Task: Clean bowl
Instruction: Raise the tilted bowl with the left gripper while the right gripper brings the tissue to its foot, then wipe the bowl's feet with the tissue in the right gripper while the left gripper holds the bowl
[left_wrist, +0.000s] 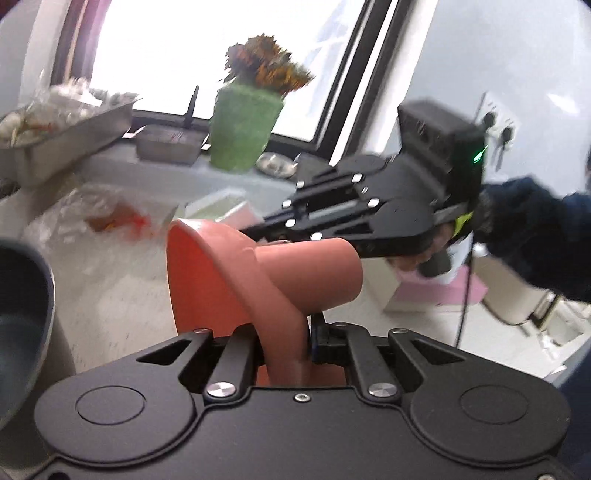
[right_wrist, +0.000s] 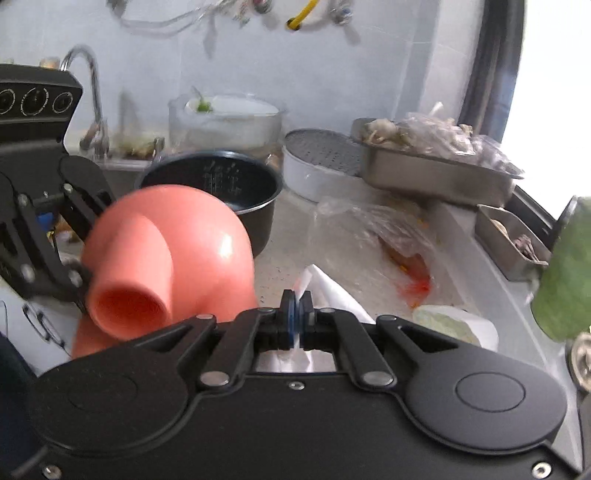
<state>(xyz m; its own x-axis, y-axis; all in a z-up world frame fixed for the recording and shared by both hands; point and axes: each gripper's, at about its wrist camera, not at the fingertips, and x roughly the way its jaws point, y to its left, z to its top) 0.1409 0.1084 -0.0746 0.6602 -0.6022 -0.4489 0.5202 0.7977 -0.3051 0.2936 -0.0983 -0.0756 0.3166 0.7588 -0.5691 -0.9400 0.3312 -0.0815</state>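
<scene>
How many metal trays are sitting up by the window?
2: a large metal tray heaped with plastic-wrapped food, further from the window, and a small metal tray beside the green pot. Others may be hidden.

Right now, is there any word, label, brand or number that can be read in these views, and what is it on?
None can be read.
Dark cooker pot: pale scale markings on the inner wall, too blurred to read.
Left gripper: three round dials on its body, nothing readable.

— On the desk (right_wrist: 280, 273)?
— Dark rice-cooker pot (right_wrist: 236, 192), white steamer tray (right_wrist: 317, 166), steel tray (right_wrist: 432, 173) heaped with plastic-wrapped scraps, crumpled plastic bag (right_wrist: 388, 243).
— By the window (left_wrist: 207, 48)?
— Green vase (left_wrist: 243, 129) of dried flowers. Faucet (right_wrist: 88, 88) at far left.
</scene>
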